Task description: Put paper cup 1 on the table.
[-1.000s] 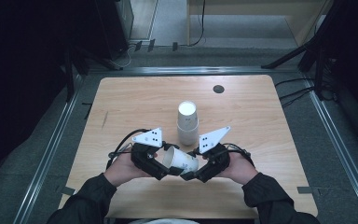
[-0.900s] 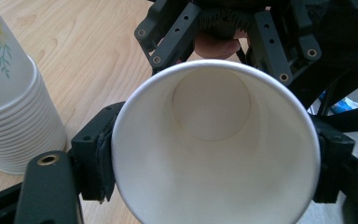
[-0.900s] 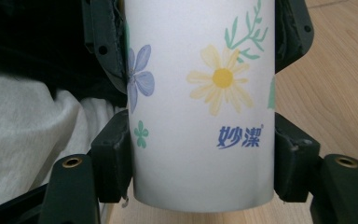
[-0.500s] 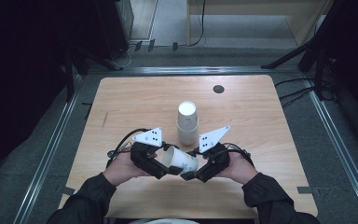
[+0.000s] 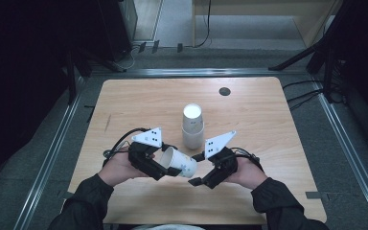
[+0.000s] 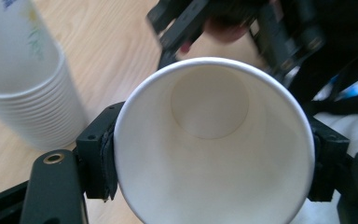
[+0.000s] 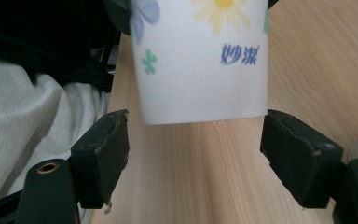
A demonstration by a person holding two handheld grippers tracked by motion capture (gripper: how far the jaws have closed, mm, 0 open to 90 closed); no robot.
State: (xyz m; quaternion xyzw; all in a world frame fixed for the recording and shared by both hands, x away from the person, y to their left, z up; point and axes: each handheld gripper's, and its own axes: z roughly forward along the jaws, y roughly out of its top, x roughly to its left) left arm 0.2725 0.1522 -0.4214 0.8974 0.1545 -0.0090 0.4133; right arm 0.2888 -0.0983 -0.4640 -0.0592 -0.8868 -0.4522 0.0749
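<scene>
A white paper cup (image 5: pixel 178 163) with a flower print lies on its side above the table's front, my left gripper (image 5: pixel 164 164) shut on its rim end. In the left gripper view the cup's open mouth (image 6: pixel 214 140) faces the camera, a black pad (image 6: pixel 101 156) pressed on each side. My right gripper (image 5: pixel 197 168) stands open just right of the cup's base. In the right gripper view the printed cup (image 7: pixel 200 60) hangs ahead of the wide-apart jaws, untouched by my right gripper (image 7: pixel 193 156). An upside-down stack of white cups (image 5: pixel 192 125) stands mid-table behind both grippers.
The wooden table (image 5: pixel 268 124) has a dark round grommet (image 5: pixel 224 91) at the back right. Metal rails (image 5: pixel 57 143) run along its sides on a grey floor. The cup stack (image 6: pixel 25 79) is close to the left gripper's left jaw.
My right gripper has let go of the cup's base and drawn back slightly to the right. The cup stays in my left gripper, tilted a bit more toward the right.
</scene>
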